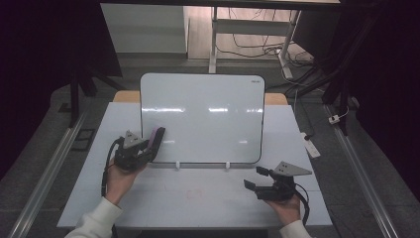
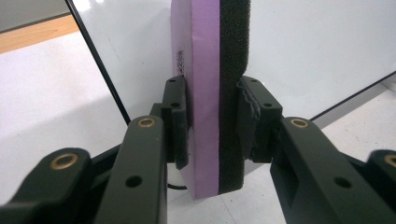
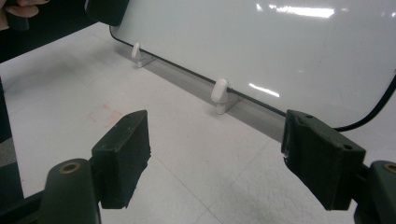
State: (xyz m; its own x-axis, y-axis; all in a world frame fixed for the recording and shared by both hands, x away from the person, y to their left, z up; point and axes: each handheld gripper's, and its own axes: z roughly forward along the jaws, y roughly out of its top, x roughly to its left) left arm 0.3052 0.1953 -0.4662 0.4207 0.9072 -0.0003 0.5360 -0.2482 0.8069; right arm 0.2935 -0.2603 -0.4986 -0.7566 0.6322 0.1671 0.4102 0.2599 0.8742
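A white whiteboard (image 1: 202, 118) stands propped upright on two small white stands (image 1: 178, 165) near the middle of the table. My left gripper (image 1: 148, 145) is shut on a purple eraser with a black foam face (image 2: 212, 88), held on edge at the board's lower left corner (image 2: 140, 56). In the high view the eraser (image 1: 157, 136) lies against the board's left edge. My right gripper (image 1: 257, 178) rests low at the front right of the table, open, with nothing between its pads (image 3: 122, 156); the whiteboard (image 3: 261, 51) and a white stand (image 3: 220, 94) lie ahead of it.
The white tabletop (image 1: 198, 198) carries a faint red mark (image 1: 194, 194) in front of the board. Metal rails (image 1: 47, 168) run along both sides of the table. A desk frame with cables (image 1: 257, 44) stands behind on the floor.
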